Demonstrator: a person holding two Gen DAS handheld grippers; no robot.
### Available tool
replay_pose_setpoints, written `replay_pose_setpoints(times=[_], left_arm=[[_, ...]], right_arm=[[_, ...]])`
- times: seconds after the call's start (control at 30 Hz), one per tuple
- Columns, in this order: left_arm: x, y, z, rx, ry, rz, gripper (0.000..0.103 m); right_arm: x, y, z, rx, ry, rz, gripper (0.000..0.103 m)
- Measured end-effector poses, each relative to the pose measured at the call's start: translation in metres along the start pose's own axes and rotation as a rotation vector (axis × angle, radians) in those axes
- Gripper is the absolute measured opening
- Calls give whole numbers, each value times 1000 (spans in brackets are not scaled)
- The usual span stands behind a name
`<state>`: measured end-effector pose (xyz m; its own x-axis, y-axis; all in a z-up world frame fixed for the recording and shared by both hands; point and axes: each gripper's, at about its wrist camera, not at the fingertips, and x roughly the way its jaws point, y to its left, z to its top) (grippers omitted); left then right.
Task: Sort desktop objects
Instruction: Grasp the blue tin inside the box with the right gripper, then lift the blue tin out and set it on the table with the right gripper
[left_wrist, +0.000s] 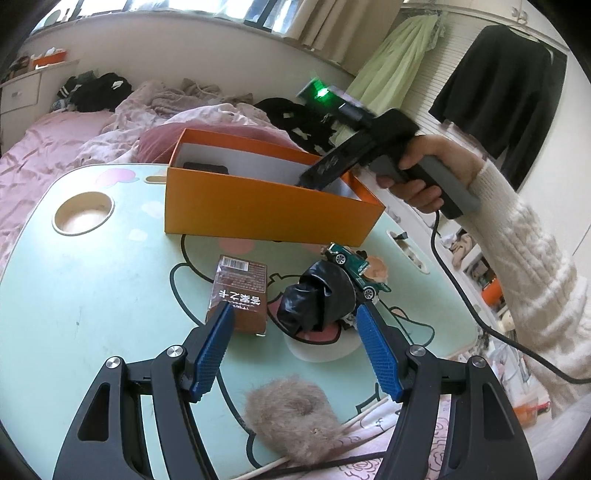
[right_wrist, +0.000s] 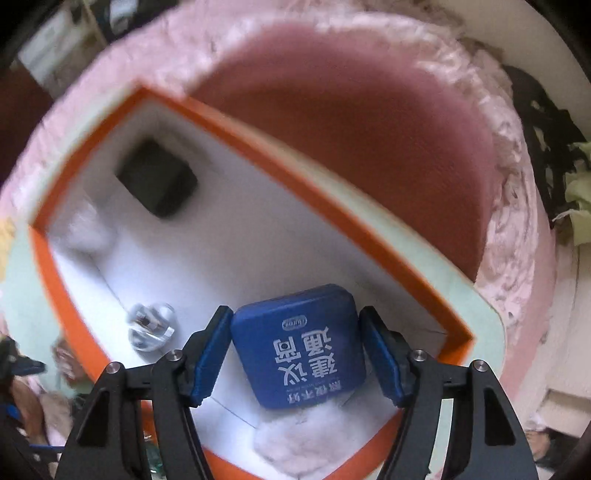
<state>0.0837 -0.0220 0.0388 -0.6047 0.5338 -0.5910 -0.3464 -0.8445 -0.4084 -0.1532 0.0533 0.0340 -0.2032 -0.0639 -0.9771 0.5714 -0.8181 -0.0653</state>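
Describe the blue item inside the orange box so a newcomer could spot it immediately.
Find the orange box with the white lining on the pale green table. Near one corner of its floor, between the right gripper's blue pads, lies the blue square case. It alone is blue with white printed characters; its neighbours are a black block and a clear round piece.

The orange box is smeared with blur, and the glassy thing inside is perhaps a bottle.

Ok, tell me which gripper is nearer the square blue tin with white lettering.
Right. The right gripper straddles the square blue tin inside the orange cardboard box; the left gripper hovers outside the box, over the table.
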Motion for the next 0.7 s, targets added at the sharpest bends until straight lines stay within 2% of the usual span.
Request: replay_pose_setpoints(times=[0.13, 0.2, 0.3, 0.4, 0.47, 0.57, 0.6, 0.7], left_arm=[[-3, 3, 0, -7, -11, -3, 69], [-6, 5, 0, -17, -24, -11, 69], [-13, 9, 4, -36, -36, -27, 69], [-25, 14, 12, -35, -15, -65, 69], [-36, 16, 16, -2, 29, -81, 69], [-43, 11, 12, 80, 112, -51, 69], [-43, 9, 9, 102, 134, -42, 69], [-32, -1, -6, 165, 240, -27, 69]], right_arm=[[-62, -13, -18, 113, -243, 132, 68], [-95, -5, -31, 135, -351, 205, 68], [-127, 13, -58, 124, -444, 249, 68], [-135, 27, -81, 121, -473, 285, 68], [-128, 32, -92, 131, -468, 302, 68], [-107, 38, -100, 146, -463, 294, 68], [-107, 42, -104, 144, -503, 283, 68], [-100, 49, -110, 153, -532, 269, 68]])
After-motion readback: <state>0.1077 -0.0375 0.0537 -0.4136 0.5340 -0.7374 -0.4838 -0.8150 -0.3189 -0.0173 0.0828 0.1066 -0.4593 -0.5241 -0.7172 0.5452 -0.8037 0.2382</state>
